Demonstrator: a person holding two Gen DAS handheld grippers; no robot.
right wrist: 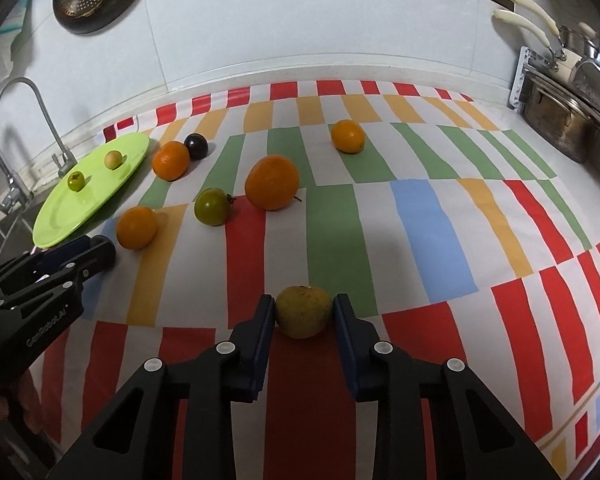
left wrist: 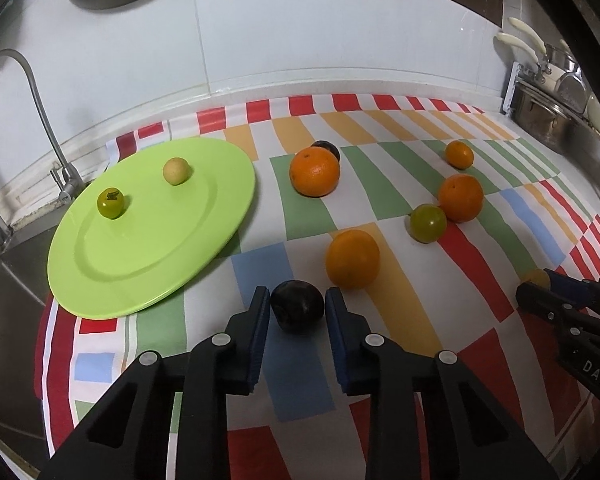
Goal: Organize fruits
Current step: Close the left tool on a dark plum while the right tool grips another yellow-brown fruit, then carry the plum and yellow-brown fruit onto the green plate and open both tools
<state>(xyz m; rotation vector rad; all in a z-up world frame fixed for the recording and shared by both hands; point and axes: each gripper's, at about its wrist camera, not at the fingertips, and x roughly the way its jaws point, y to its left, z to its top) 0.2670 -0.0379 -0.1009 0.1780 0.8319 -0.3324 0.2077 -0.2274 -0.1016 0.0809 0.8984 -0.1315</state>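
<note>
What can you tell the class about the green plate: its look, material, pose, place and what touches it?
The green plate is round, lime green and glossy, plastic or glazed by its look, with a broad flat rim around a shallow well. It lies flat on the striped cloth at the left, near the faucet. Two small fruits rest on it, apart: a green fruit with a dark mark and a pale yellowish fruit. Neither hand-held gripper touches it.
</note>
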